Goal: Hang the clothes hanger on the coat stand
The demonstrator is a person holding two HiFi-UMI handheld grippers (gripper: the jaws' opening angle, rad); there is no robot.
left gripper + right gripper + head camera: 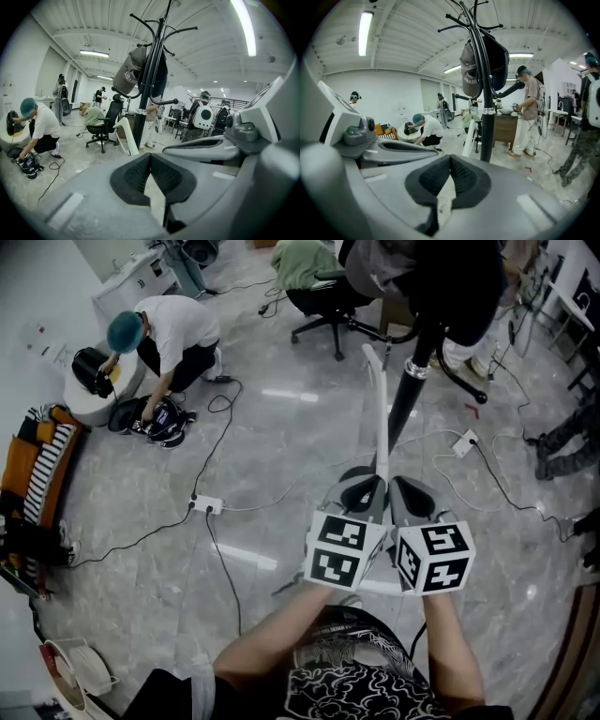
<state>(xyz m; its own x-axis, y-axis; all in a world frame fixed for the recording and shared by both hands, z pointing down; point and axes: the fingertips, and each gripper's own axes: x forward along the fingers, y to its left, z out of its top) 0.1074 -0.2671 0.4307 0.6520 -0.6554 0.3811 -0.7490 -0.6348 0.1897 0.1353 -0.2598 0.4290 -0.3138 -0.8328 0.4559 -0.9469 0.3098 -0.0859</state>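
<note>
Just before the black metal coat stand (405, 407), the left gripper (367, 488) and right gripper (408, 493) sit side by side. Both are clamped on the white plastic clothes hanger (379, 409). Its arm reaches beside the stand's pole, below the hooks.

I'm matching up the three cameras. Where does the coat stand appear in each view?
Head view: coat stand, a black pole in the upper centre-right, seen from above.
Left gripper view: centre, upper half, leaning right.
Right gripper view: upright, just right of centre.
Shared landmark: the white clothes hanger, just left of the pole in all three views.
</note>
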